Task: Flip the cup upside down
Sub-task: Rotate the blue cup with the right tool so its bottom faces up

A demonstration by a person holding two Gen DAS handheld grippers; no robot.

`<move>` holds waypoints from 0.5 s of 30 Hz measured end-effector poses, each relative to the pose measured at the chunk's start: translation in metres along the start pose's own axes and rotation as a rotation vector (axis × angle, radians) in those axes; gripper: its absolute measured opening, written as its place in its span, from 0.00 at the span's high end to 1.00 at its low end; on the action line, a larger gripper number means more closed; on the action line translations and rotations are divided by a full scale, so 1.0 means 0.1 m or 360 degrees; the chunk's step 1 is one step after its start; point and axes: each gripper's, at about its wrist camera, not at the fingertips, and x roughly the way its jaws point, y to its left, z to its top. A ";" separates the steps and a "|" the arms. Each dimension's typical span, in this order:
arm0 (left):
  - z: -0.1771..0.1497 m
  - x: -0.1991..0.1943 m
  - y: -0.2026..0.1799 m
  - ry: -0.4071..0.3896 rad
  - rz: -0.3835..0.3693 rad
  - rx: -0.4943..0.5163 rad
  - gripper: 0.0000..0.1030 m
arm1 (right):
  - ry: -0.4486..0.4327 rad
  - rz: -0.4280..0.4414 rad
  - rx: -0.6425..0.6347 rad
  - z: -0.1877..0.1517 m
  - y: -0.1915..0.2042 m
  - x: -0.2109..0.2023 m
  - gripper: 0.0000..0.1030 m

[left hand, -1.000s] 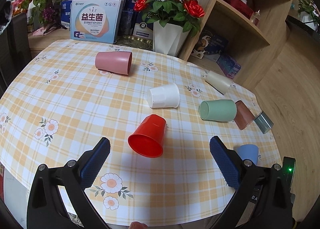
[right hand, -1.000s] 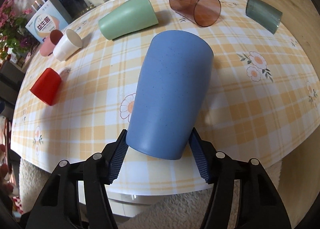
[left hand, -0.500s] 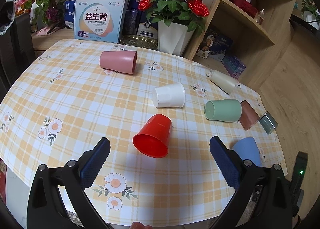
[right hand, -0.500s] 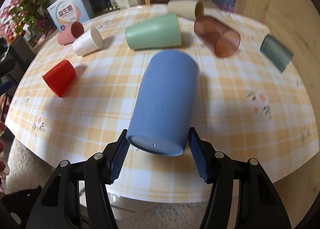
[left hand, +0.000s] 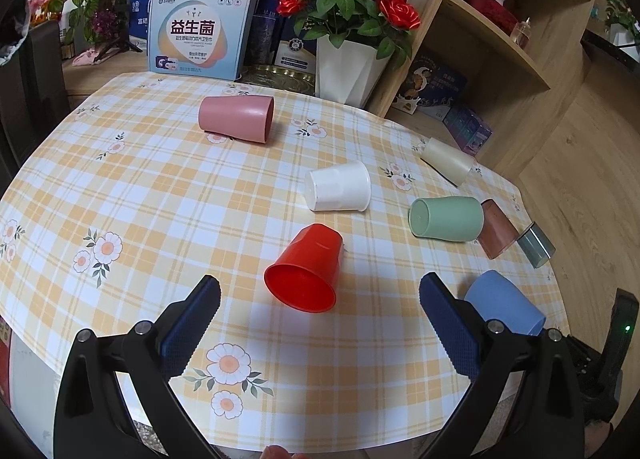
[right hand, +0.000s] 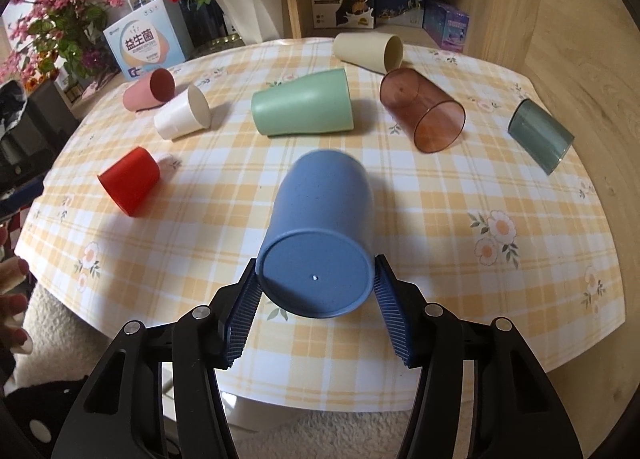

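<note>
Eight cups on my counter, left view first: my left tongs gape wide, holding nothing, hovering over the near edge with the red cup lying on its side between the pads, mouth toward me. White cup, pink cup and green cup lie beyond, all on their sides. Blue cup shows at the right edge. Over to the right view: my right tongs are clamped on the blue cup by its base, base toward me, mouth tilted down toward the counter near its near edge.
</note>
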 end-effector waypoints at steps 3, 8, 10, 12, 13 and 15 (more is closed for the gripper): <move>0.00 -0.01 0.00 -0.0011 0.0004 -0.0003 0.06 | -0.0012 -0.0005 -0.0012 0.05 0.00 -0.01 0.48; 0.02 -0.03 0.03 -0.0028 0.0022 -0.0014 0.06 | -0.0022 -0.0026 -0.0046 0.15 0.02 -0.01 0.48; 0.02 -0.05 0.04 -0.0033 0.0031 -0.0018 0.06 | -0.0019 -0.0027 -0.0057 0.21 0.01 0.01 0.48; 0.03 -0.05 0.05 -0.0038 0.0037 -0.0021 0.06 | -0.0015 -0.0023 -0.0063 0.26 0.00 0.04 0.48; 0.03 -0.05 0.05 -0.0041 0.0040 -0.0019 0.06 | -0.0008 -0.0022 -0.0068 0.29 0.01 0.05 0.48; 0.03 -0.06 0.05 -0.0051 0.0052 -0.0006 0.06 | 0.0004 -0.0015 -0.0079 0.34 0.02 0.07 0.48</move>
